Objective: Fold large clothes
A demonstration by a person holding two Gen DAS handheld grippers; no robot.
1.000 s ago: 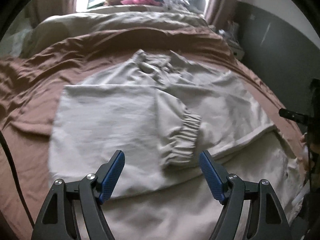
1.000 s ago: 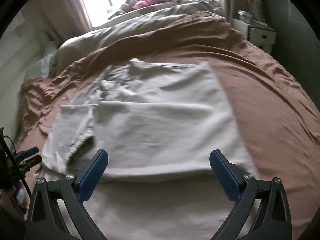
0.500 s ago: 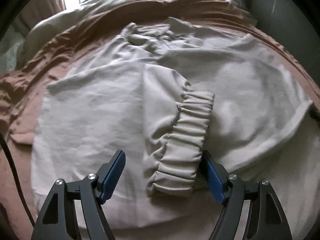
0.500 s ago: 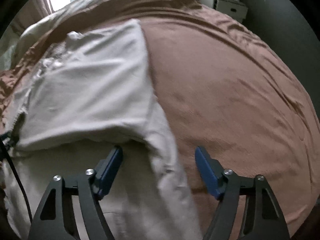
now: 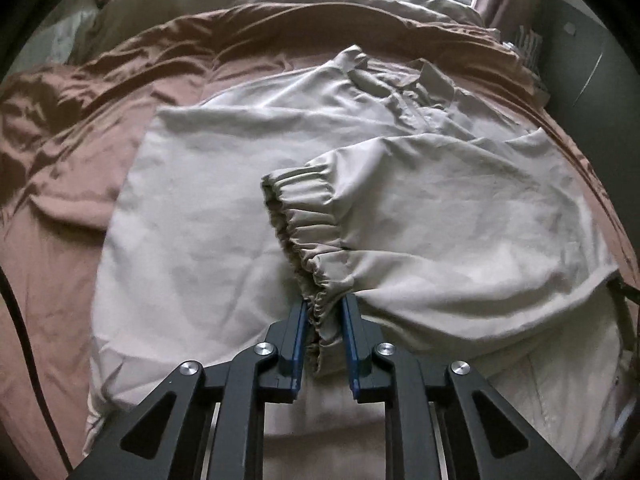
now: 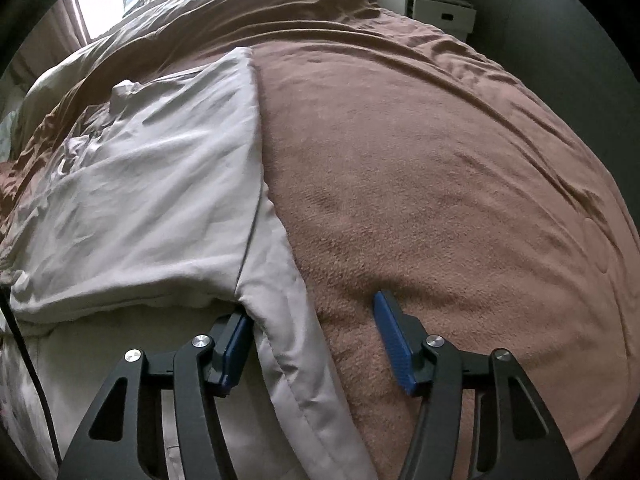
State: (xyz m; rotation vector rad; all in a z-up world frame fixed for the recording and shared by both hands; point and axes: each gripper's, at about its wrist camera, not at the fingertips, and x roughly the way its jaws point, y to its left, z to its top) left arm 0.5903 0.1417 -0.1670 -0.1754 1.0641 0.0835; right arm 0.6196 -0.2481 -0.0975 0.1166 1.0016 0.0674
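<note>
On the bed, a brown blanket [image 5: 52, 216] is lying under a large beige garment [image 5: 192, 216], which is spread flat across the middle with its collar end toward the far pillows. In the left wrist view, the left hand-held gripper [image 5: 324, 312] is closing, and its blue pads are now pinching the gathered elastic cuff [image 5: 308, 232] of the sleeve, which is folded in across the body of the garment; half a second ago the jaws were standing wide on either side of that cuff, and a second ago they were hovering higher above the cloth, with more of the room in view. The cuff itself is now lying angled the other way across the picture compared with the earlier frames. In the right wrist view, the right hand-held gripper [image 6: 312, 308] is also closing, but its jaws are standing well apart: the near right edge of the garment [image 6: 280, 280] is running between them, the left pad is tucked against a fold of beige cloth, and the right pad is resting down on the brown blanket, apart from the cloth. A second ago these jaws were fully spread over the middle of the garment; now they are sitting at its right border, narrower.
</note>
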